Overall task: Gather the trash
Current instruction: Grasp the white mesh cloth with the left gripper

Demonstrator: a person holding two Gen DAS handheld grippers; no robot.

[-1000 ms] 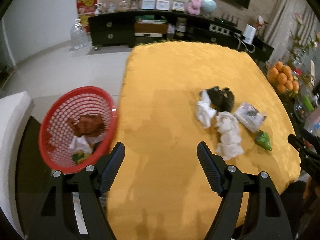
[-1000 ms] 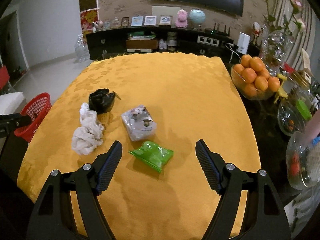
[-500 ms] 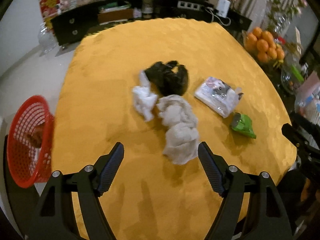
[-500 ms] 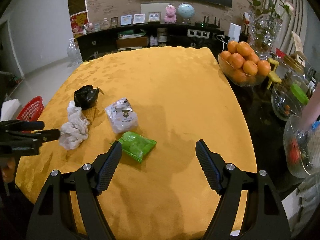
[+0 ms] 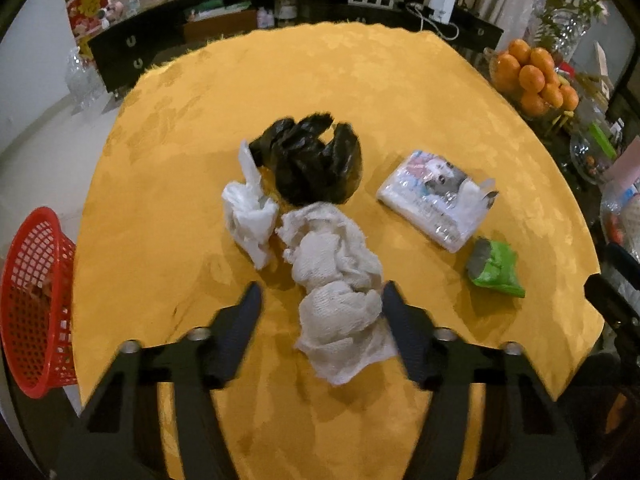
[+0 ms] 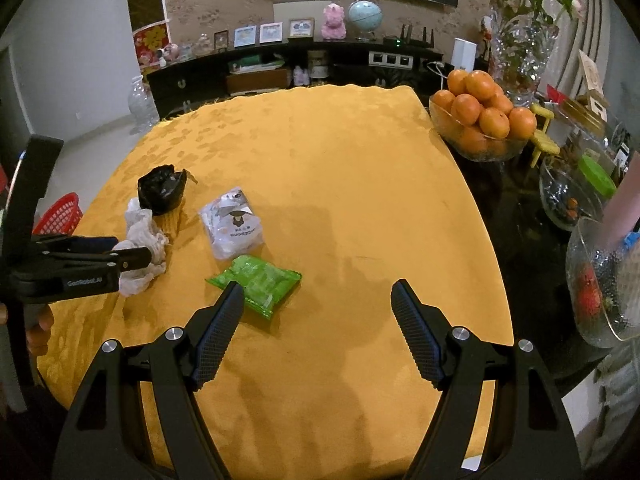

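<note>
Your left gripper (image 5: 322, 300): jaws apart, straddling crumpled gauze-like cloth (image 5: 340, 292) on yellow tablecloth (image 5: 300, 80); right finger touching cloth, left finger off it. Your right gripper (image 6: 316, 308): jaws apart, empty, hovering just beside green packet (image 6: 256, 282).

Other trash: white tissue (image 5: 250, 220), black plastic bag (image 5: 312, 160), clear wipes pack (image 5: 436, 196). Red basket (image 5: 32, 300) off table's left edge.

Risks, as judged:
- Off-centre closing may pinch only loose fold; cloth could slip out.
- Tissue touches cloth; may drag along, drop short of basket.
- Fingers low; may snag tablecloth.
</note>
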